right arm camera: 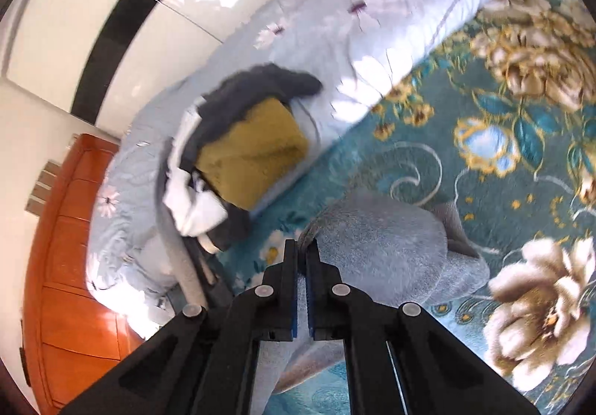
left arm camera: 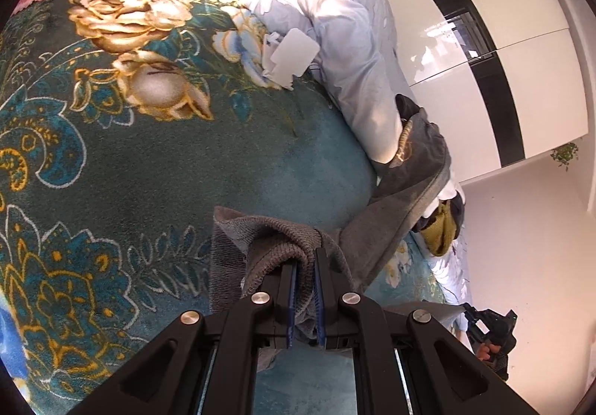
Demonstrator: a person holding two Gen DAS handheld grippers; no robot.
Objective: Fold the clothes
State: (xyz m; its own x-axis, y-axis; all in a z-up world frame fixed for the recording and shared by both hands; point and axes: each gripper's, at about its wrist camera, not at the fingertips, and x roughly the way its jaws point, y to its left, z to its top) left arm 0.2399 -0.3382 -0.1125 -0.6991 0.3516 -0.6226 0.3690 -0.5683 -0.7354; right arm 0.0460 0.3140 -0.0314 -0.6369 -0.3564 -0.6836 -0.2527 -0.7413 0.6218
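Left wrist view: a ribbed hem of the grey garment is pinched between the fingers of the left gripper, and the cloth is draped over the teal flowered blanket. In the right wrist view, the right gripper is seen pressed nearly together on an edge of the same grey garment. A pile of clothes is seen on the pale blue quilt.

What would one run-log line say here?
left gripper: shut on grey garment | right gripper: shut on grey garment | surface: floral blanket
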